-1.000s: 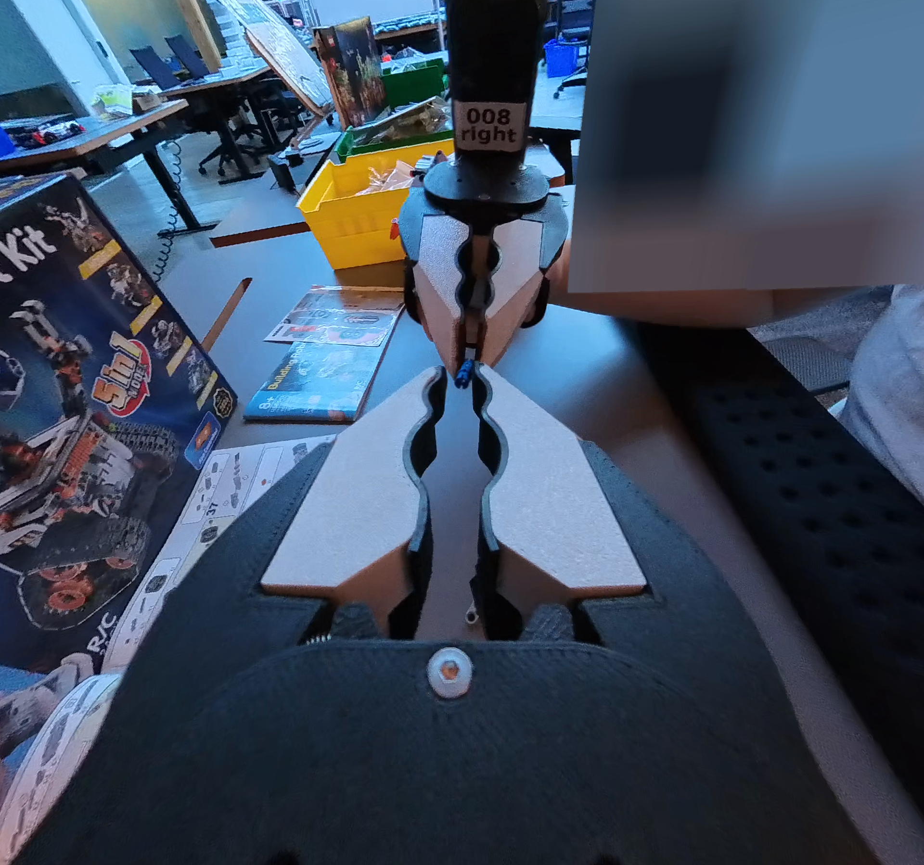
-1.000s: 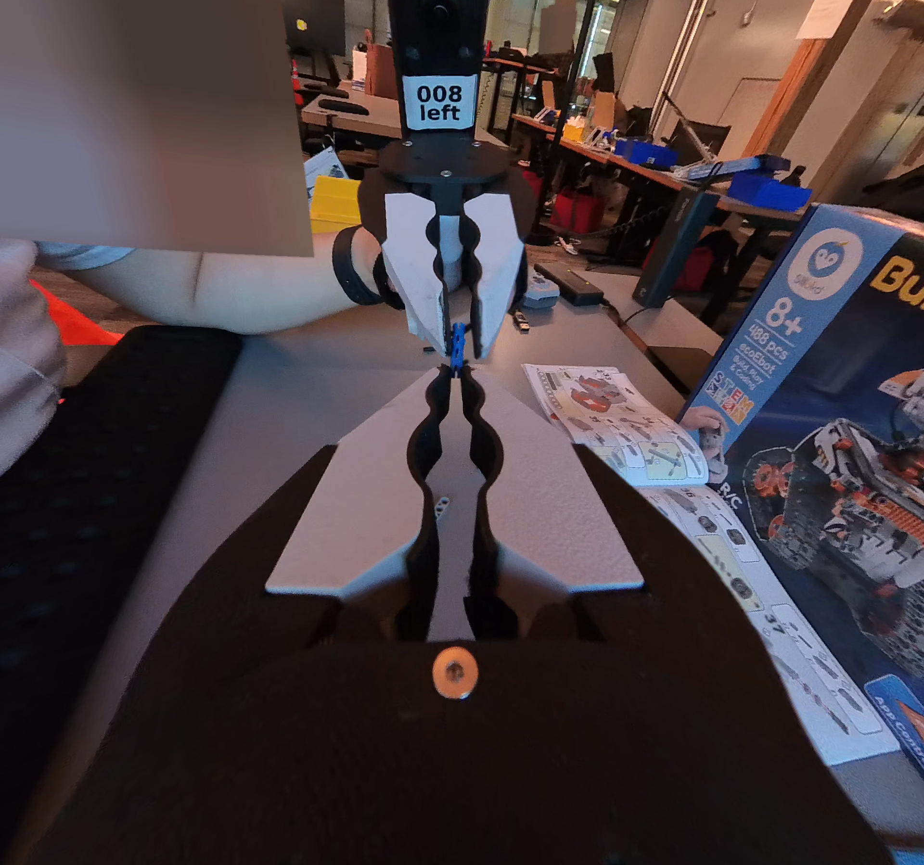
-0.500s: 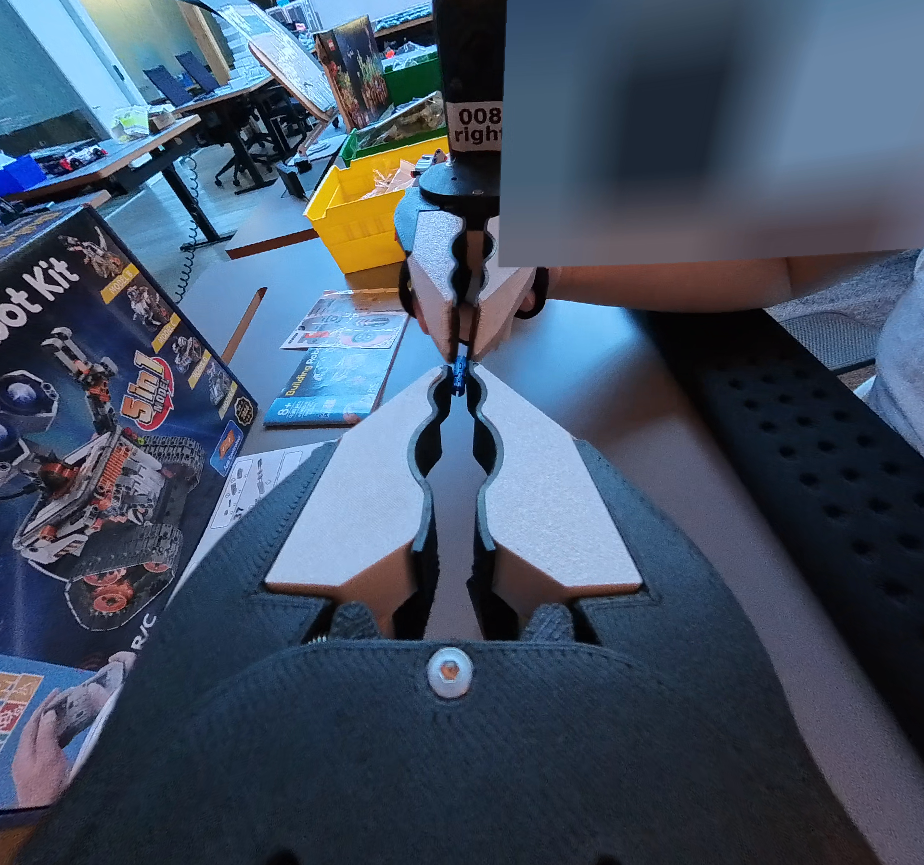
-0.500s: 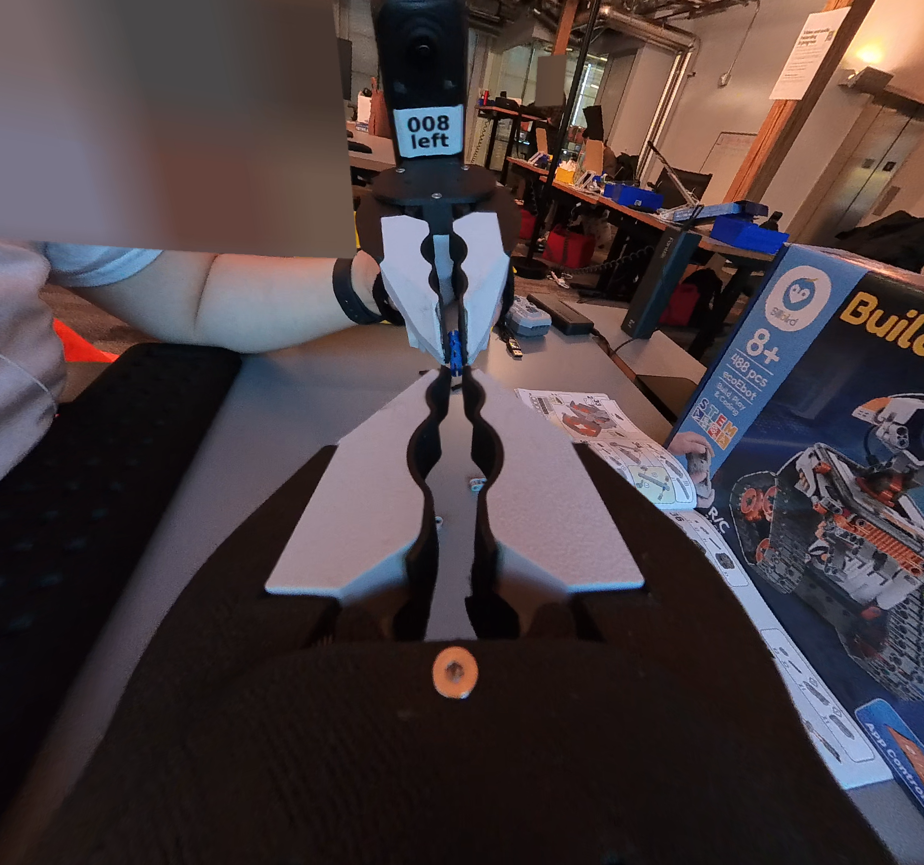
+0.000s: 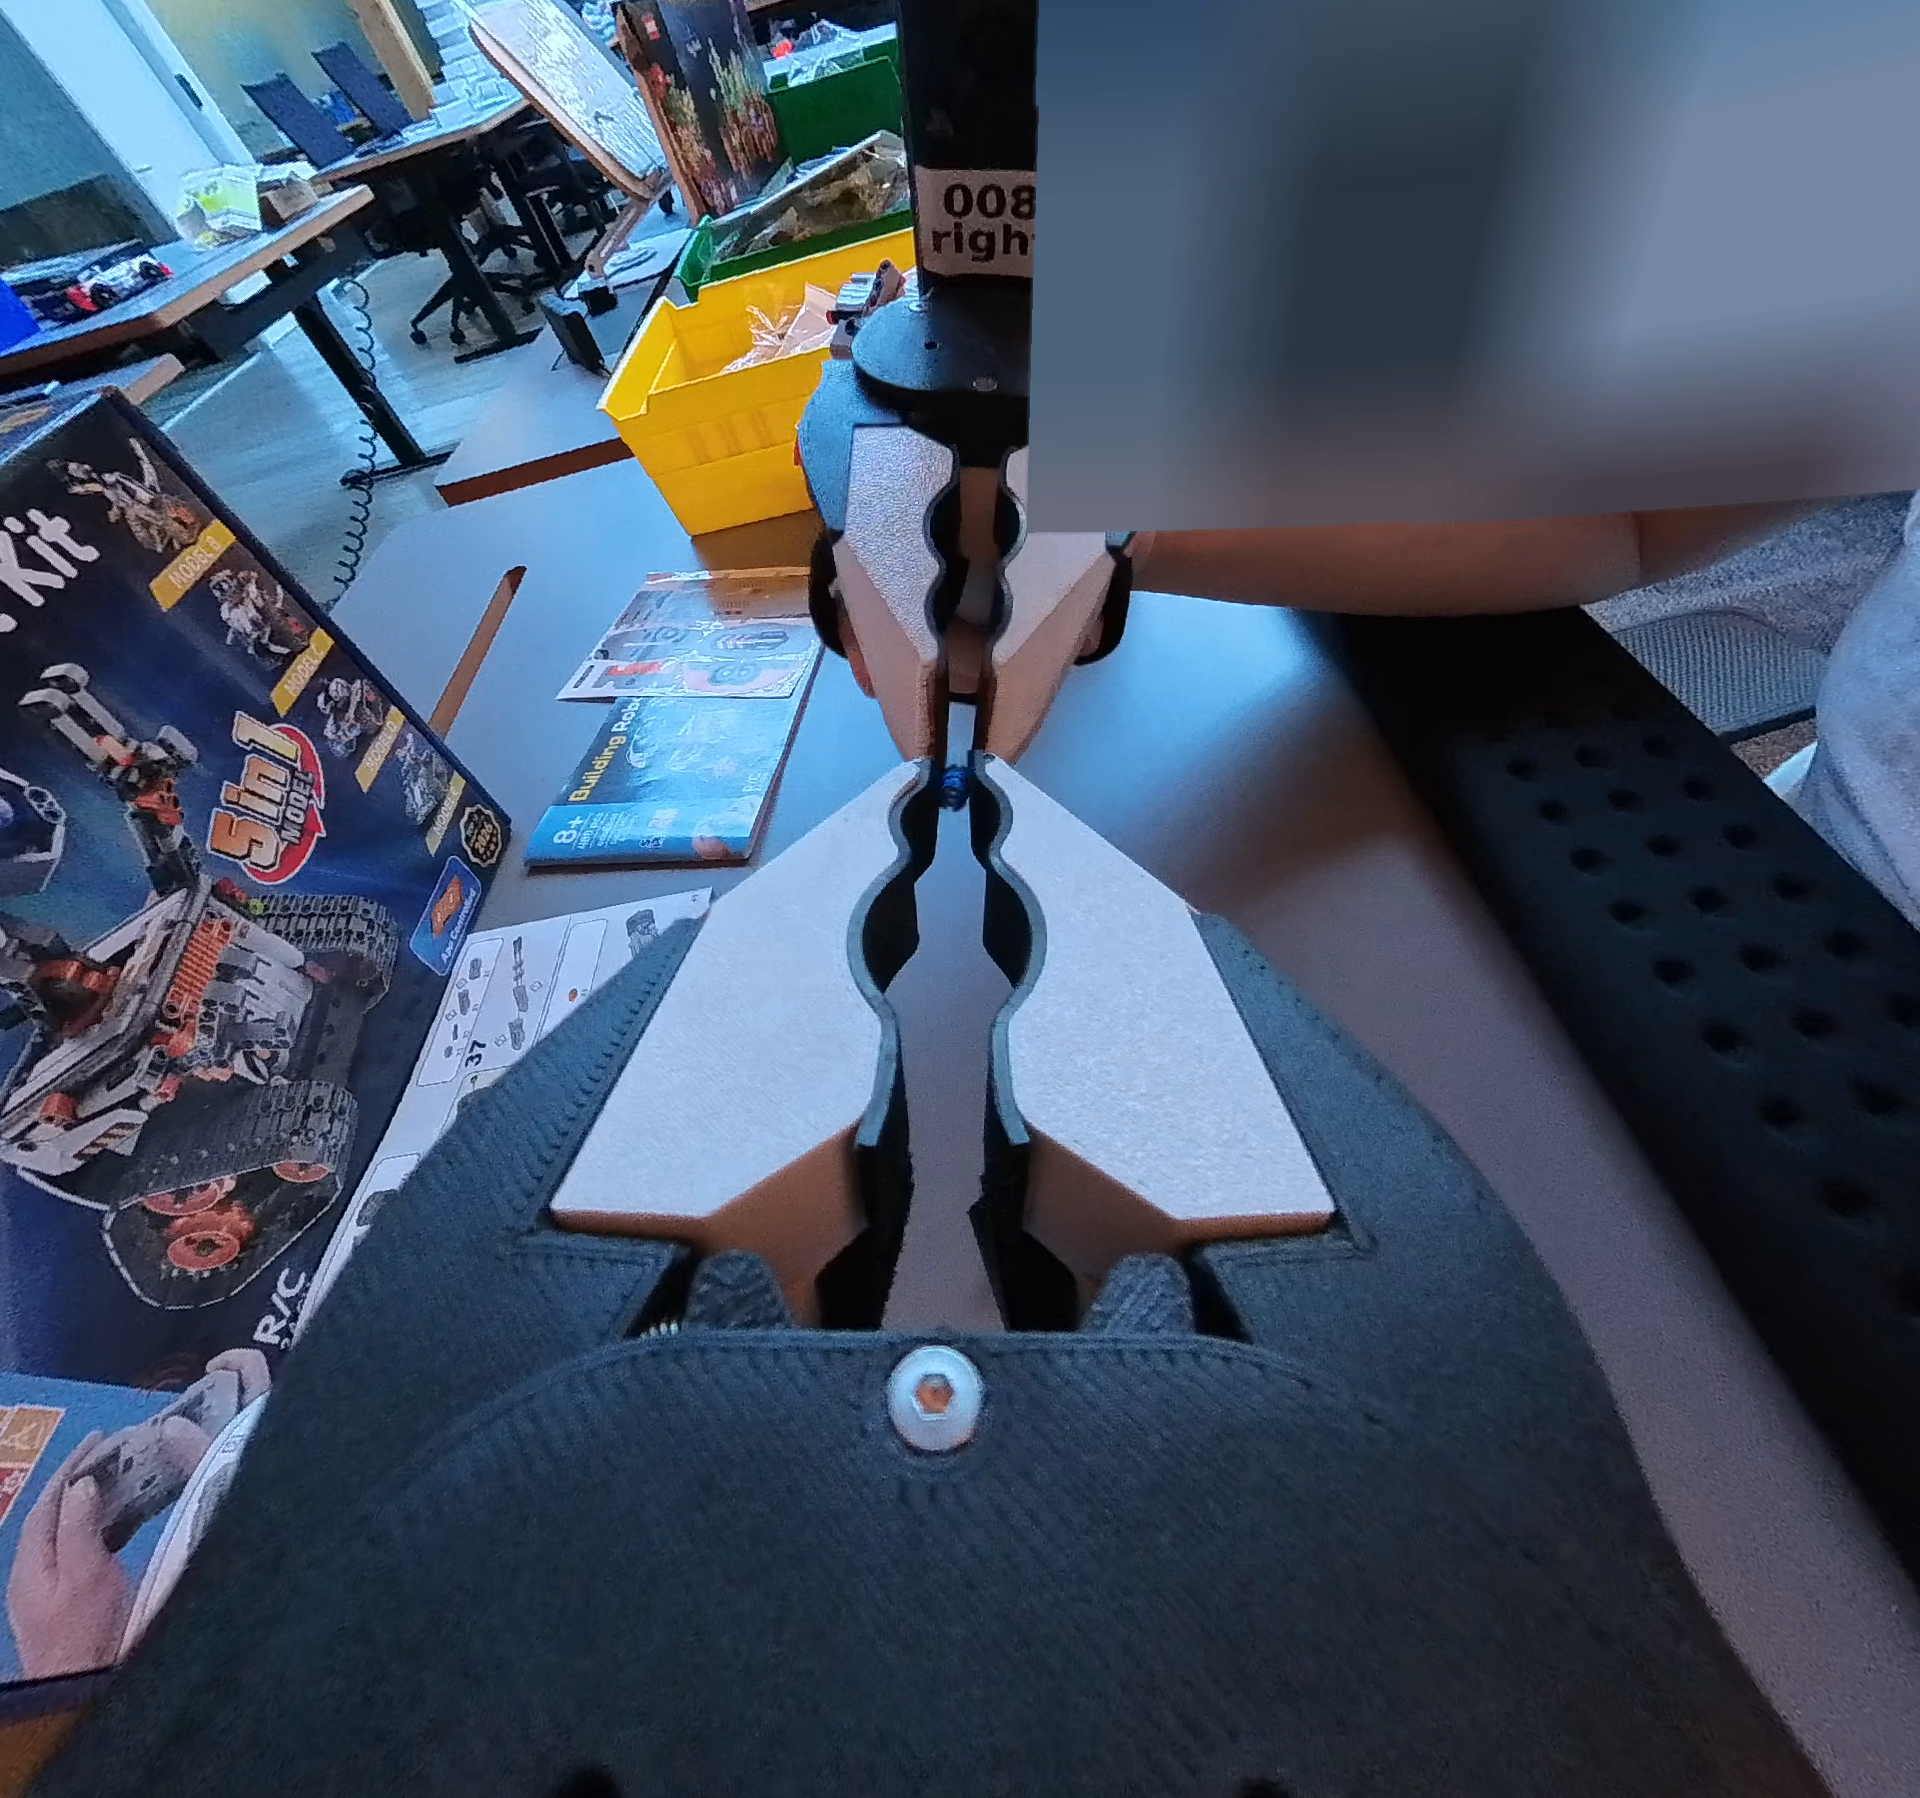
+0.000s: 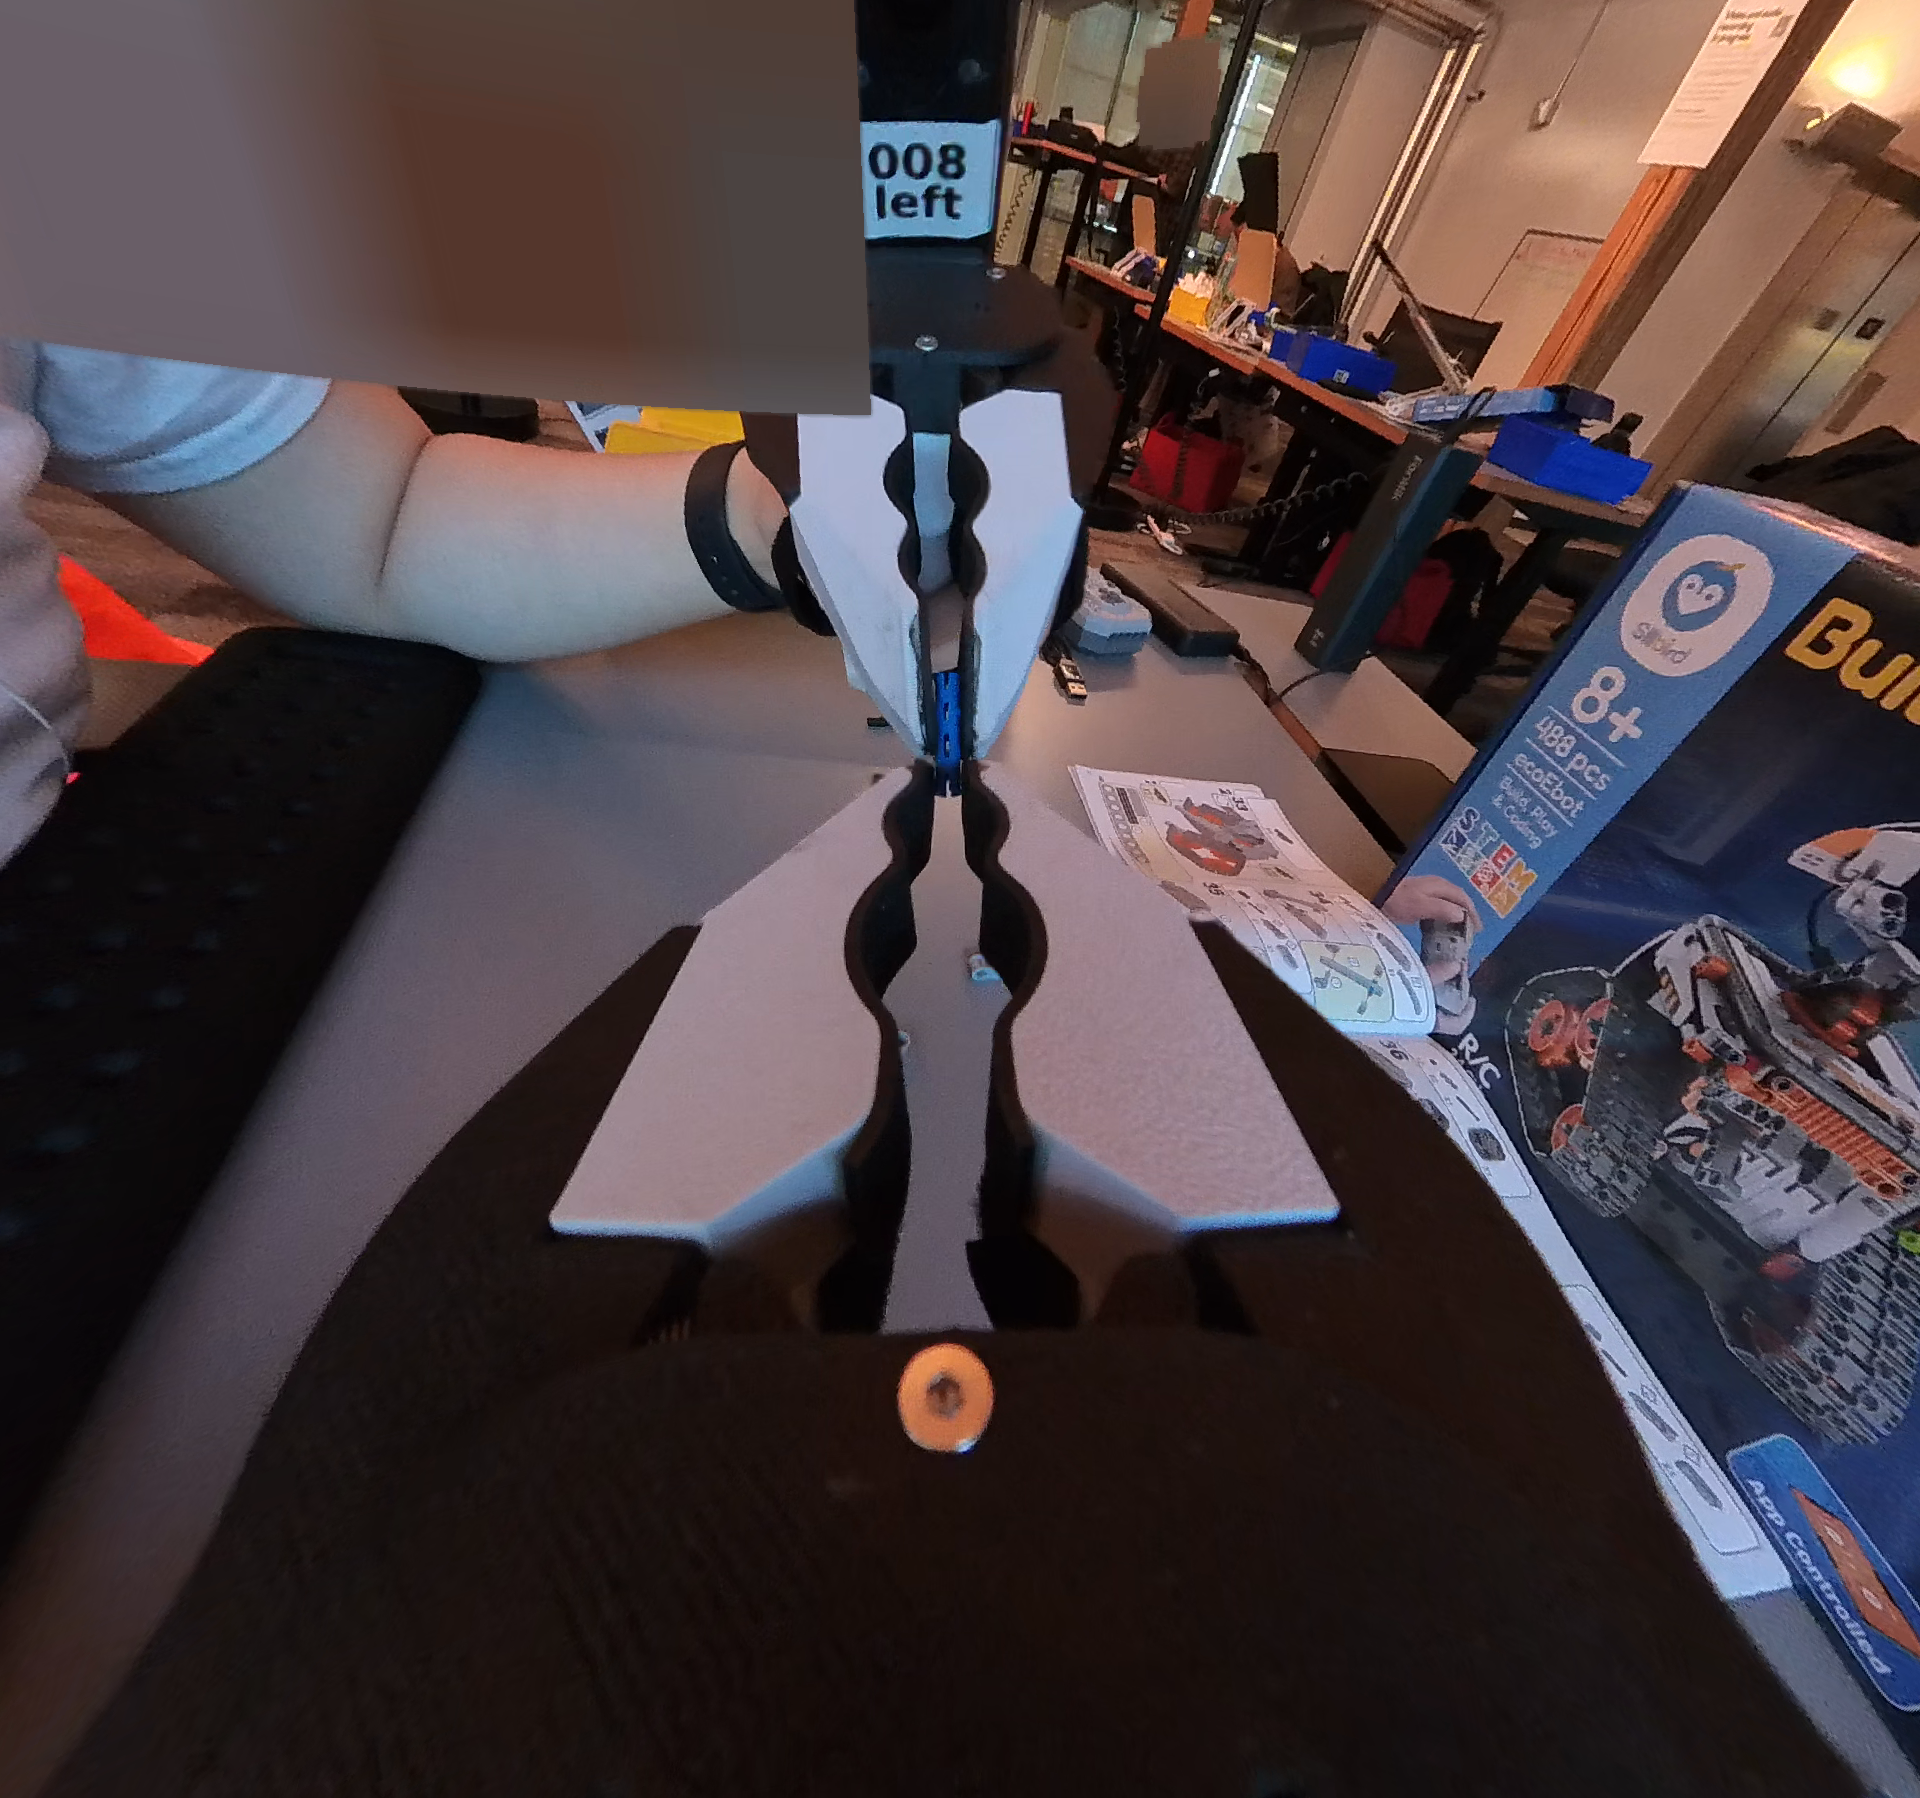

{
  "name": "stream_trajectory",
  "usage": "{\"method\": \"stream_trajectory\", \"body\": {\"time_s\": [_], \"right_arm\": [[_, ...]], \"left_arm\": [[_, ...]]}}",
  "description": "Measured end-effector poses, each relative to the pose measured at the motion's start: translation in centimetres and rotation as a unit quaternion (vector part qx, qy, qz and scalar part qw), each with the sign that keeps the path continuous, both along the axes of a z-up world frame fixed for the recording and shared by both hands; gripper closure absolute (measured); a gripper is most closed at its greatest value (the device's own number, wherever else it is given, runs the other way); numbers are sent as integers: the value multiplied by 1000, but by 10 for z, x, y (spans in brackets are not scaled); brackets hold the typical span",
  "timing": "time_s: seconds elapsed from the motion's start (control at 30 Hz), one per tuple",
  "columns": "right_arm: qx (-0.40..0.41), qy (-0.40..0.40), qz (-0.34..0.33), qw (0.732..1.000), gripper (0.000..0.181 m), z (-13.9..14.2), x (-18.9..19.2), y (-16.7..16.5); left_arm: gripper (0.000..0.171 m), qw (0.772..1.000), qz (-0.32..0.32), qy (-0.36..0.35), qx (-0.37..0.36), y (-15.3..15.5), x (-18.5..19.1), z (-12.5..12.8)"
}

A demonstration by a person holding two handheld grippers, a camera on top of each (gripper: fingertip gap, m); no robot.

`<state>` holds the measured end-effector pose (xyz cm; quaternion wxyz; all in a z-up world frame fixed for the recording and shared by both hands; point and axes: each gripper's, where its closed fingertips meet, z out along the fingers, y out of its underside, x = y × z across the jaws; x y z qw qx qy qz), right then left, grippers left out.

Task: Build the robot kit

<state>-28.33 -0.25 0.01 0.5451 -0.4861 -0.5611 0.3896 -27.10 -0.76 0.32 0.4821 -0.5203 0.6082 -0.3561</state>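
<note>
A small blue piece [image 6: 947, 732] sits between white-faced fingers [image 6: 774, 1031] in ribbed black housings. The surface [image 5: 1288, 813] under the gripper is grey. Left of the left gripper [image 5: 953, 780] stand a dark blue box [image 5: 208, 875] printed with orange-and-white robots and, farther off, a yellow bin [image 5: 717, 418].

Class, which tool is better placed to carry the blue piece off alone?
Left, probably: the blue piece sits deep in the left tool, while the right tool pinches only its end.

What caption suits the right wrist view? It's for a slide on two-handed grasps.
Right gripper and left gripper meet tip to tip, pinching a small blue piece above the grey table.
</note>
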Motion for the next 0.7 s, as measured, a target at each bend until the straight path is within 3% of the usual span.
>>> {"method": "stream_trajectory", "body": {"time_s": [0.13, 0.23, 0.3, 0.7], "right_arm": [[0, 8, -6, 1000, 177, 3, 0, 2], [10, 19, -20, 1000, 167, 7, 2, 5], [4, 10, -6, 1000, 177, 5, 2, 1], [-8, 18, 14, 1000, 177, 8, 1, -5]], "left_arm": [[168, 1000, 3, 0, -1, 1, -1, 0], [168, 1000, 2, -3, -2, 1, -1, 2], [168, 1000, 4, -3, -1, 1, -1, 2], [166, 1000, -13, -16, 13, -6, 0, 6]]}}
